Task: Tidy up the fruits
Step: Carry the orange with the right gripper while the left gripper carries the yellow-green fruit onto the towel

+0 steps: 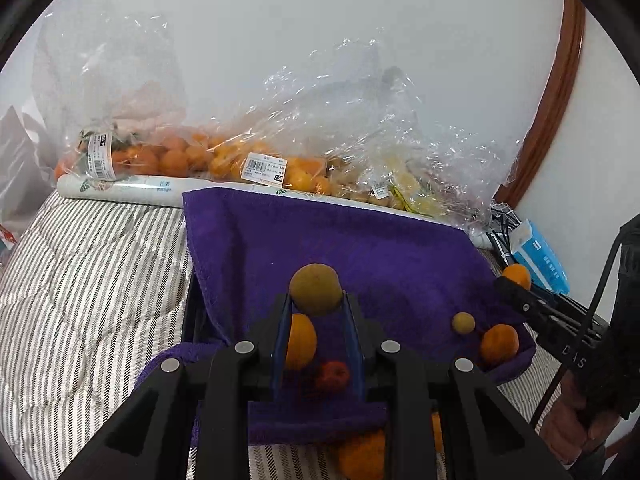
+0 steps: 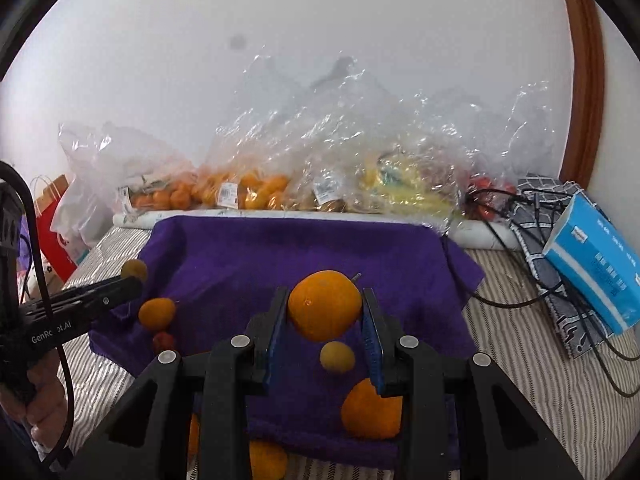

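A purple towel lies over the striped bed cover. My left gripper is shut on a round brown-green fruit, held above the towel. My right gripper is shut on an orange with a short stem, also above the towel. Loose on the towel are an orange, a small red fruit, a small brown fruit and another orange. The right wrist view shows them too: small brown fruit, orange, red fruit.
Clear plastic bags of oranges and yellow fruit line the wall behind the towel, on a white roll. A blue tissue pack, a patterned cloth and black cables lie at right. A hand holds the left gripper.
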